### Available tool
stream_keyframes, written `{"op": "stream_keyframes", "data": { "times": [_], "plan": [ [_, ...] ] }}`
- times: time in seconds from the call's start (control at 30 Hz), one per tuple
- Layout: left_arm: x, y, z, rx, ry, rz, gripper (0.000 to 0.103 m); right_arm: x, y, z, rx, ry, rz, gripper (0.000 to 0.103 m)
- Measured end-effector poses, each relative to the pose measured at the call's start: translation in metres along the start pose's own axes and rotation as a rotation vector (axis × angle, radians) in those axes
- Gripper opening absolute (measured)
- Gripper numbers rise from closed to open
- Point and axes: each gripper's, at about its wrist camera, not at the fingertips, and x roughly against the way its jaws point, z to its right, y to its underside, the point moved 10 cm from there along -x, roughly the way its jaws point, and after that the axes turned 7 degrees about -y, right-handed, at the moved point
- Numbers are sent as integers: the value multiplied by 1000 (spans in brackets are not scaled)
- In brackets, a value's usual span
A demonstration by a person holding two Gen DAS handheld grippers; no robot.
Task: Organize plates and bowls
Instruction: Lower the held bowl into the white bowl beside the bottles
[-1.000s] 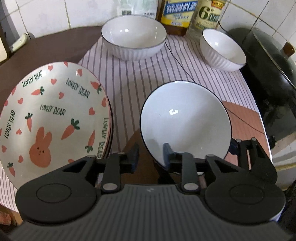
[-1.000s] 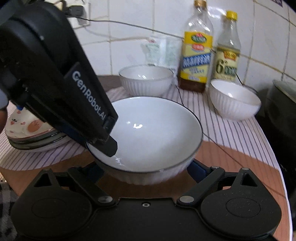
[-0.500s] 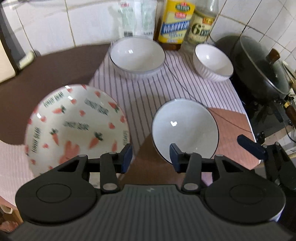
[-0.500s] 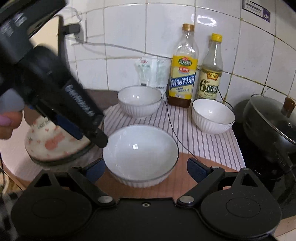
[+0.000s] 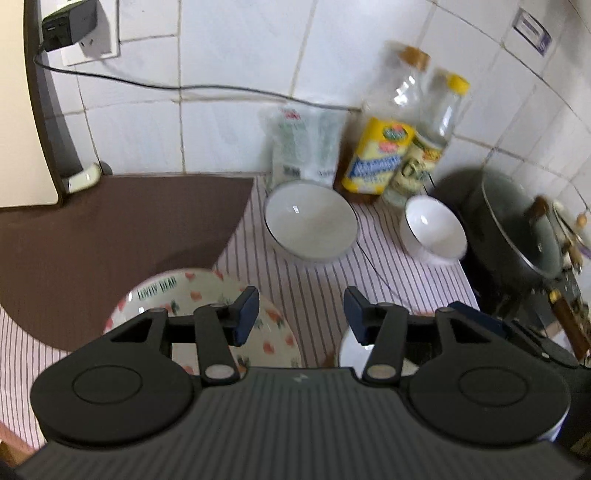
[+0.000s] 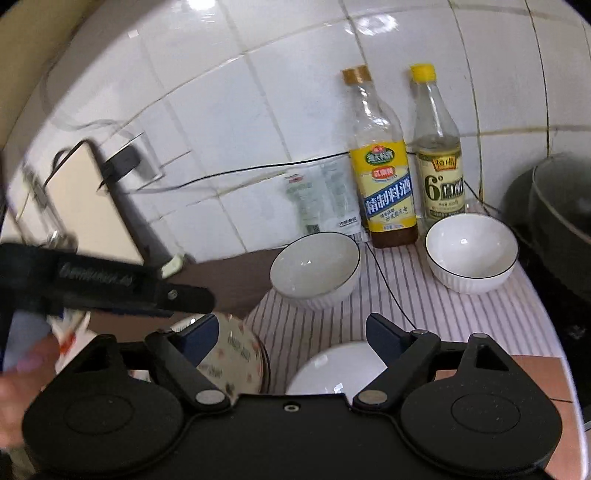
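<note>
White glazed wall tiles (image 6: 229, 122) with grey grout fill the upper half of both views and catch soft glare near the top. At the upper left of the left wrist view a black plug (image 5: 68, 26) sits in a wall socket, and a thin black cable (image 5: 207, 88) trails rightward along the tiles. A pale panel with a dark edge (image 5: 22, 110) stands at the far left. Below, the counter (image 5: 92, 236) shows dark brown at left, partly covered by a white cloth with thin purple stripes (image 5: 317, 288). At lower right in the right wrist view, reddish-brown counter surface (image 6: 546, 373) shows beyond the cloth's edge.
</note>
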Motion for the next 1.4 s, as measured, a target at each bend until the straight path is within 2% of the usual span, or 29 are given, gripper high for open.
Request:
{"op": "stream_keyframes", "data": {
  "times": [0.23,0.33,0.43,0.5,0.6,0.67,0.73,0.83,0.87,0.9,0.93,0.97,1.0,1.23,1.4],
  "plan": [
    [-50,-22,-19,41,-5,-15,50,-58,-17,42,-256,0,-57,79],
    [-76,-24,-24,49,-23,-31,50,-83,-15,65,-349,59,-83,76],
    [-99,-26,-28,58,-30,-48,54,-100,-16,81,-412,75,-88,74],
    [-114,-28,-28,44,-34,-68,54,-109,-16,89,-450,82,-89,65],
    [-131,-31,-25,62,-12,-76,55,-119,-15,95,-454,97,-100,56],
    [-143,-27,-20,76,14,-131,55,-123,-15,95,-446,108,-105,55],
    [-149,-28,-19,81,-7,-125,55,-128,-18,94,-430,112,-111,54],
    [-157,-32,-21,80,-32,-114,52,-137,-20,95,-413,129,-132,45],
    [-160,-32,-20,77,-28,-121,50,-139,-19,95,-415,133,-136,36],
    [-164,-32,-19,68,-13,-137,31,-141,-19,97,-413,148,-138,30],
    [-167,-31,-18,60,2,-161,21,-143,-19,98,-397,174,-141,27],
    [-170,-30,-18,64,15,-184,16,-146,-18,99,-383,189,-141,19],
    [-171,-29,-17,70,28,-197,15,-147,-18,101,-375,200,-139,16],
    [-165,-28,-15,64,30,-194,15,-148,-15,97,-348,218,-130,14],
    [-147,-23,-15,59,41,-182,15,-130,-19,81,-352,200,-105,14]
  ]
}}
